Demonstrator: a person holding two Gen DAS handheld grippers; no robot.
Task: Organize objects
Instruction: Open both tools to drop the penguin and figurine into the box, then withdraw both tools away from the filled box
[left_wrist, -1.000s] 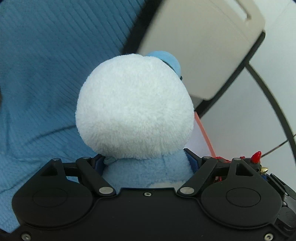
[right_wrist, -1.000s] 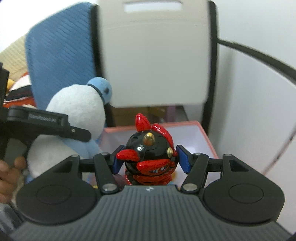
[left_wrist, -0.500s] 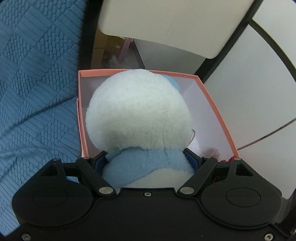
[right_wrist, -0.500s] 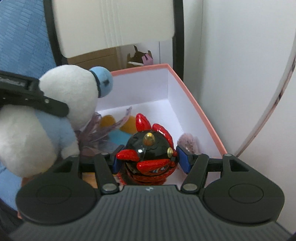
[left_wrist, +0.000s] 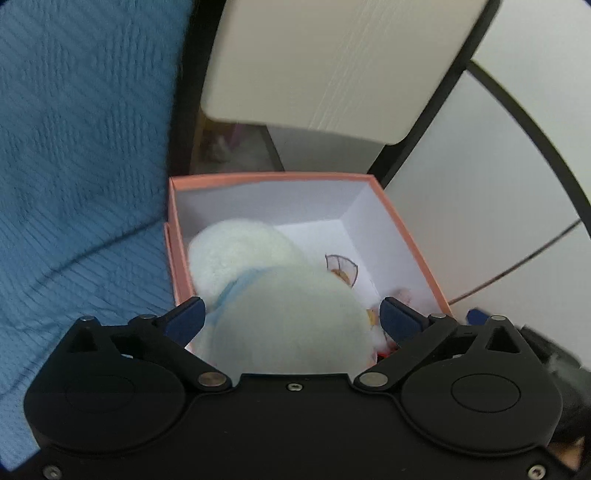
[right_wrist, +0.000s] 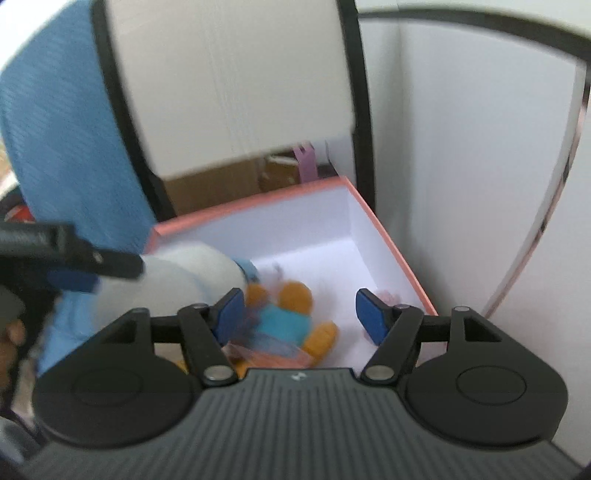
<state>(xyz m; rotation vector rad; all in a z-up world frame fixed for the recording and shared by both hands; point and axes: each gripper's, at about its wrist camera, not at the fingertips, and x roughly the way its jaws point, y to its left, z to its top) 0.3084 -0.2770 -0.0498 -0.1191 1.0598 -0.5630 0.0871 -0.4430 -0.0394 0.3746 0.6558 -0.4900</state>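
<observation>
A pink-rimmed box (left_wrist: 406, 229) with white inside walls stands below both grippers; it also shows in the right wrist view (right_wrist: 388, 236). My left gripper (left_wrist: 291, 317) is open above its near end, and the white and pale blue plush (left_wrist: 280, 317) lies loose between the spread fingers, dropping into the box. The plush also shows in the right wrist view (right_wrist: 184, 273). My right gripper (right_wrist: 301, 314) is open and empty over the box. An orange and teal plush toy (right_wrist: 295, 314) lies on the box floor. The red and black toy is hidden.
A blue knitted blanket (left_wrist: 74, 166) lies left of the box. A beige chair back (left_wrist: 332, 62) with a black frame stands behind it, white wall panels (right_wrist: 480, 147) to the right. A cardboard box (right_wrist: 221, 188) sits behind the chair. A pinkish fluffy item (left_wrist: 406, 295) lies in the box.
Both grippers have opened. The white plush has left the left fingers and tipped down into the box. The red and black toy has left the right fingers and is out of sight.
</observation>
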